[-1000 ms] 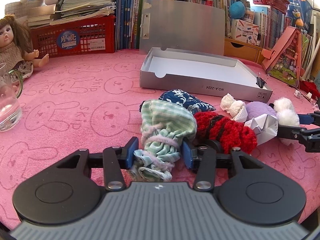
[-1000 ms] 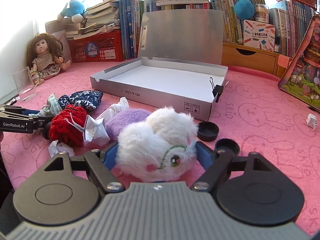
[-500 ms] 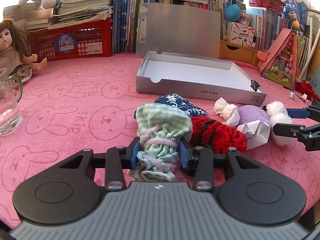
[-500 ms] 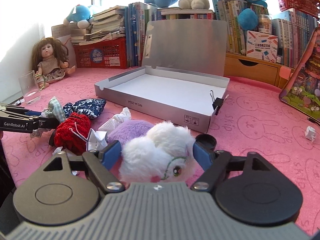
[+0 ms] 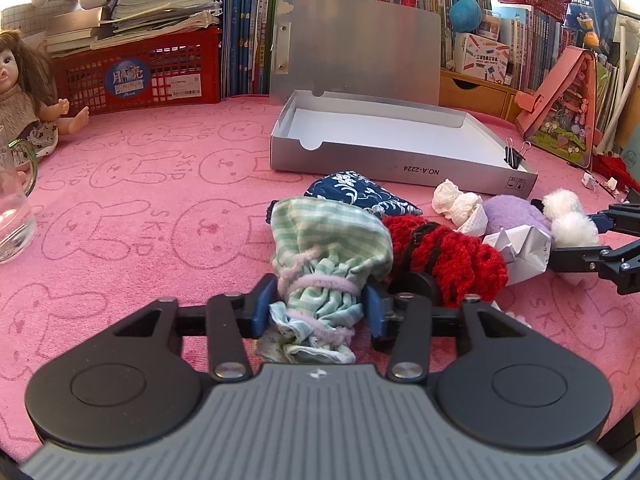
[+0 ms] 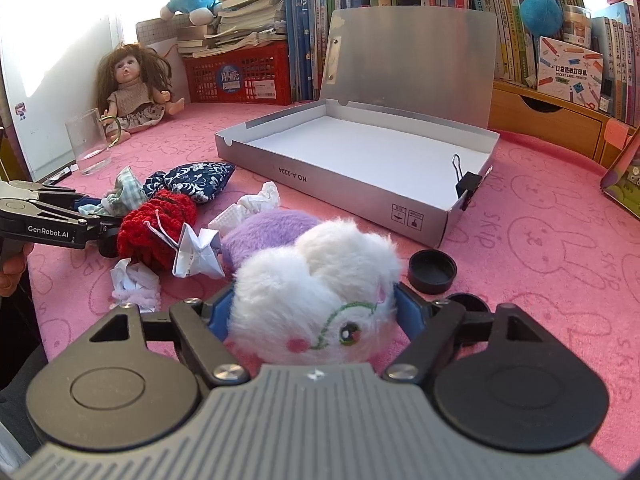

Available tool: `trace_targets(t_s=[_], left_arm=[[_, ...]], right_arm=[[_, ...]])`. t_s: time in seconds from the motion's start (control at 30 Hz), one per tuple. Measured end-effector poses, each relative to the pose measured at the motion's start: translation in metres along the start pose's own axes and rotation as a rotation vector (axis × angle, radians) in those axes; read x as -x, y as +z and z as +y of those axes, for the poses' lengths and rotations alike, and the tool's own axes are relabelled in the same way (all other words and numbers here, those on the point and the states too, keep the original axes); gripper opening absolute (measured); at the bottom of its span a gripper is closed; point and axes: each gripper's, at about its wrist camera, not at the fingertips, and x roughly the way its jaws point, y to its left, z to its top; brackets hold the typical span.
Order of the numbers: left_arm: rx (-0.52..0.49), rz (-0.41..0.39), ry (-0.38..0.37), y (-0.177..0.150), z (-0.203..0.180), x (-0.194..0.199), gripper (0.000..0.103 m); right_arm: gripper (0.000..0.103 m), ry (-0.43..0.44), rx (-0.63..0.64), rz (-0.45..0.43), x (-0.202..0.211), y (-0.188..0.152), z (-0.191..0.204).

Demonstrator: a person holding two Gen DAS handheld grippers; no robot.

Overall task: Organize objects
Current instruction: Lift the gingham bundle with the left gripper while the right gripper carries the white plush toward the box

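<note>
Gripping the green checked pouch (image 5: 332, 248) at its gathered neck: left gripper (image 5: 316, 310) has both blue pads pressed into the cloth, jaws narrow and closed on it. Pouch sits on the pink rabbit-print cloth (image 5: 140, 208), at the left end of the pile.

Right gripper (image 6: 314, 312) has its jaws fairly wide, clamped around the white plush toy (image 6: 316, 292), pads touching the fur on both sides. Toy's face points back at the camera.

Pile layout, left wrist view, left to right:
- blue floral pouch (image 5: 360, 192) just behind the green one, touching it
- red knitted piece (image 5: 448, 256) touching the green pouch's right side
- crumpled white tissue (image 5: 456, 204) behind the red knit
- purple plush (image 5: 516, 212) next to the tissue
- folded white paper (image 5: 524, 248) leaning against the red knit and the purple plush

Silver file box (image 5: 400, 148) lies open on the far side of the pile, lid upright, white interior, black binder clip (image 6: 466, 188) on its near-right wall.

Right wrist view: two black caps (image 6: 432, 266) on the cloth between the box and the right gripper, one partly hidden behind a finger. Another scrap of crumpled paper (image 6: 134, 284) on the near side of the red knit.

Far left: glass cup (image 6: 88, 140) and doll (image 6: 134, 88), well apart from the pile. Red basket (image 5: 140, 72) of books along the far edge.
</note>
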Motion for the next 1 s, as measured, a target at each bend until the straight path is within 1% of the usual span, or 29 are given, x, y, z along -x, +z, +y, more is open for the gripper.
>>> trace_targets(t_s=[0.2,0.43,0.7,1.0], left_arm=[[-0.009,-0.027,0.001,0.005,-0.004,0.013,0.043],[0.003,-0.065,-0.011,0.022,-0.005,0.027,0.043],[0.016,-0.081,-0.022,0.046,-0.005,0.027,0.043],[0.019,-0.127,-0.037,0.068,-0.006,0.035,0.043]], right_arm=[[0.077,-0.024,0.015,-0.020,0.012,0.005,0.014],[0.077,-0.052,0.022,-0.064,0.028,0.024,0.026],[0.077,-0.103,0.000,-0.083,0.032,0.049,0.022],[0.077,-0.150,-0.011,-0.072,0.027,0.059,0.019]])
